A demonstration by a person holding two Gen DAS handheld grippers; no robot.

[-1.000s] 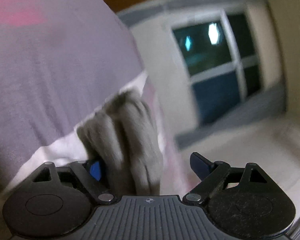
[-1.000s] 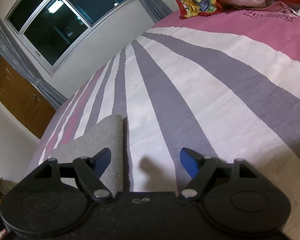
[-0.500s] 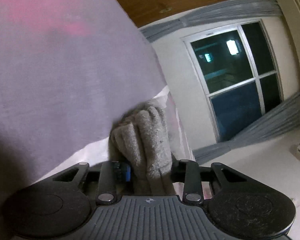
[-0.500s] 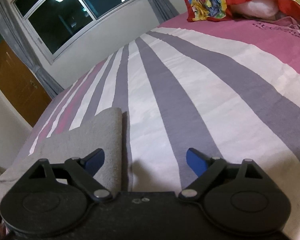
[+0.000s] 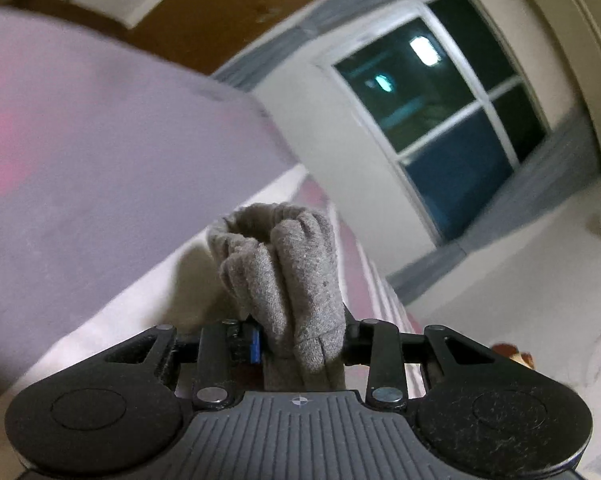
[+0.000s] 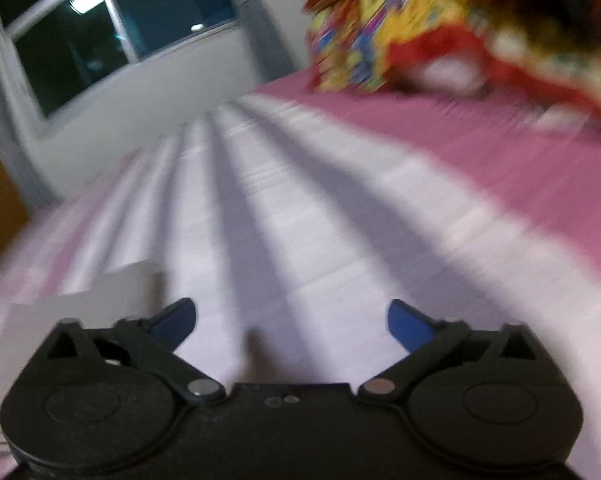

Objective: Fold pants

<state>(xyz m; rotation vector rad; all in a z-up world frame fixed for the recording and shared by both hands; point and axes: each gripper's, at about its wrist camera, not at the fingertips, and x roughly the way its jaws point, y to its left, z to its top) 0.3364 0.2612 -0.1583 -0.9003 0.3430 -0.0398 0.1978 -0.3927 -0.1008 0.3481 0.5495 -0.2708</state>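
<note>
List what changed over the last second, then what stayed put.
The left gripper closed on a bunch of the grey pants and lifted it off the striped bedspread. The right gripper spread its jaws wider, still opening, nothing between them. The folded pants part at its left stayed flat.

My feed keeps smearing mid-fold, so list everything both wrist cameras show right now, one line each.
pants: one, grey, a bunched part pinched in the left tool; a flat part lies on the bed at lower left of the right wrist view
bedspread: one, white, grey and pink stripes, covering the bed
colourful cloth: one blurred heap, yellow, red and blue, at the far end of the bed
window: one, dark panes, white frame, in the wall beyond the bed
curtains: grey, beside the window
wooden panel: brown, blurred, left of the window
left tool: black, blue pads, shut on the pants
right tool: black, blue pads, jaws opening wide, nothing between them
</note>
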